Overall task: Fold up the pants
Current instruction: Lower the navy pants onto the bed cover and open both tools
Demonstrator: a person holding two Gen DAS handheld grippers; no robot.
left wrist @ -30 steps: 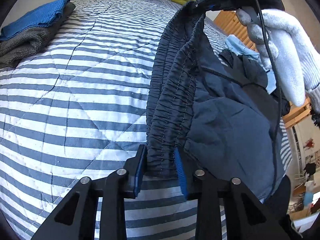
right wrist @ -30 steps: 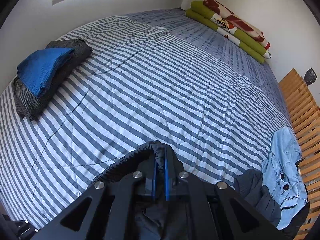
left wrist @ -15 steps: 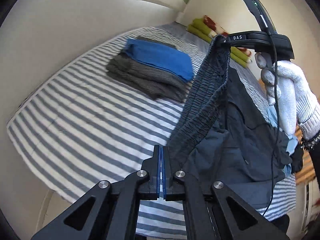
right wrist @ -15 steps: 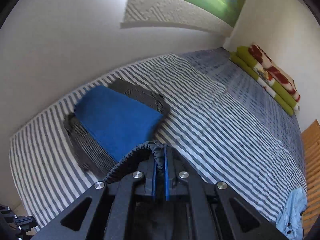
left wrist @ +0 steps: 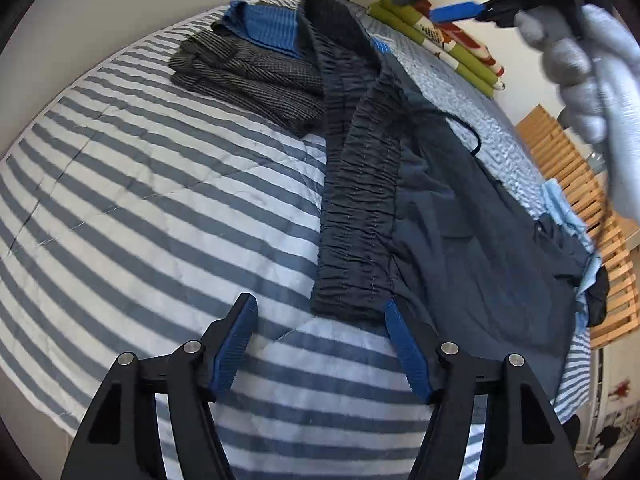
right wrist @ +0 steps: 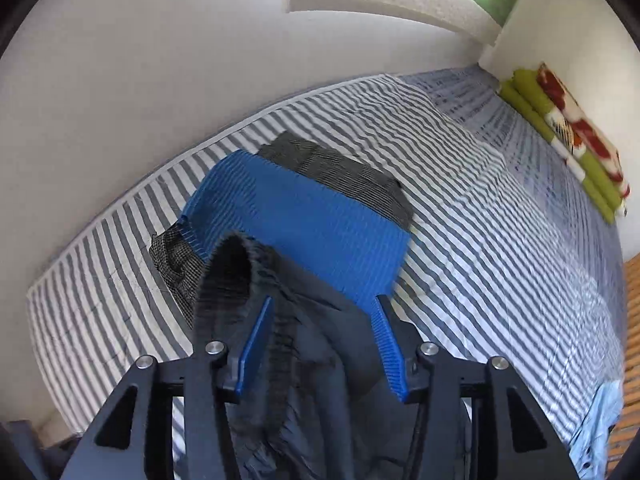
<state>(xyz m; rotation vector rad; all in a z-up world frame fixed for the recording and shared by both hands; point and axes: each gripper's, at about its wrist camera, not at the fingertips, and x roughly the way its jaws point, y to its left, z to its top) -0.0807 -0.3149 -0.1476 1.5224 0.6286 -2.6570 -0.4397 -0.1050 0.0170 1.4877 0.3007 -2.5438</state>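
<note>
Dark navy pants (left wrist: 460,216) lie spread on the striped bed cover (left wrist: 140,200). Their gathered elastic waistband (left wrist: 360,184) runs from the folded stack down to my left gripper (left wrist: 319,302). Its jaws are opening, and the waistband's end lies loose between the tips, off the pads. In the right wrist view my right gripper (right wrist: 323,300) is also opening. Pants fabric (right wrist: 316,344) sags between its fingers without being pinched, and a loop of waistband (right wrist: 230,272) bulges beside the left finger. The right gripper (left wrist: 460,4) also shows in the left wrist view, in a gloved hand (left wrist: 592,60).
A folded stack, a blue garment (right wrist: 304,220) on grey ones (left wrist: 248,68), lies under the waistband's far end. A green and red blanket (right wrist: 572,144) lies along the far wall. A light blue garment (left wrist: 560,208) and wooden slats (left wrist: 580,184) sit at the right.
Both grippers were shut on the waistband and holding it up; now both stand open and the pants lie on the bed. Both moved toward the folded stack.
</note>
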